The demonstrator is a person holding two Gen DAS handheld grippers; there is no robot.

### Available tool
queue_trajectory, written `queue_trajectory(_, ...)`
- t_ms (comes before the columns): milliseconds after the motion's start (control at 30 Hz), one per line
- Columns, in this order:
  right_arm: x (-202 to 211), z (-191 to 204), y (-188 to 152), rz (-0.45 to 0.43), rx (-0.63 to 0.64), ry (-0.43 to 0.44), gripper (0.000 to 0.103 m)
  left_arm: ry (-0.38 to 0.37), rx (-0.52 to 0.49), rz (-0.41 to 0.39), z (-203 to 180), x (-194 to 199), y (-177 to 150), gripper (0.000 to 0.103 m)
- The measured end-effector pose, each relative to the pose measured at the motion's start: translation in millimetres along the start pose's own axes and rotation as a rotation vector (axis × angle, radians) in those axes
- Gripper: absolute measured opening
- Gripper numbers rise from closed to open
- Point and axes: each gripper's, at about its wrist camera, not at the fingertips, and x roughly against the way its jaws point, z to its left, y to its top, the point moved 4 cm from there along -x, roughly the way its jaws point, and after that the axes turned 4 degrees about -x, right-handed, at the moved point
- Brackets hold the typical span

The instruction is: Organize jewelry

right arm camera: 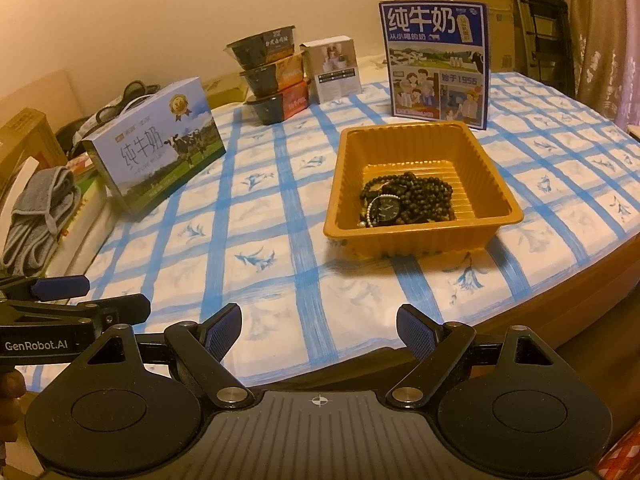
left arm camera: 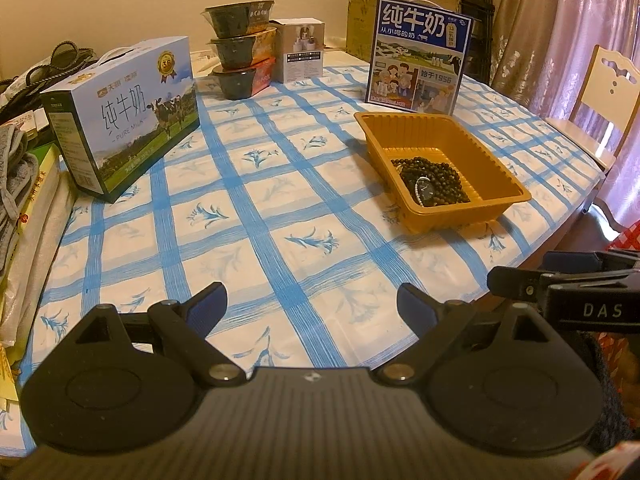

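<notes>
Left gripper (left arm camera: 312,304): jaws spread wide, nothing between them, hovering low over the near edge of the desk (left arm camera: 280,216) with its blue-and-white checked cloth. Right gripper (right arm camera: 319,326): jaws likewise wide and empty, held just beside the left one at the same near edge.

The jewelry all sits in the orange ribbed plastic tray (right arm camera: 416,136), well ahead of both grippers: a heap of dark beaded strands (right arm camera: 424,196) with a black-faced wristwatch (right arm camera: 386,210) lying on top at the near-left corner, and a short string of small pale beads (right arm camera: 366,220) beside it. No loose pieces show on the cloth, so the sorting looks done or nearly so.

If you go back in, approach the tray from above, not over its near wall. Pinch the watch by its strap, since beads tangle and drag. The tray looks light; steady its rim with your left jaws.

Further out, two milk cartons (left arm camera: 124,116) and stacked dark bowls (left arm camera: 240,52) stand clear.
</notes>
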Motion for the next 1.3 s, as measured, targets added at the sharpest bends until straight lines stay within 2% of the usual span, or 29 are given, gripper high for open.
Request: queue_trajectory(1300, -0.7, -0.6, 3.5, -0.007, 0.002, -0.007, 0.084, 0.001, -0.008, 0.002, -4.6, -2.3, 5.1, 0.091)
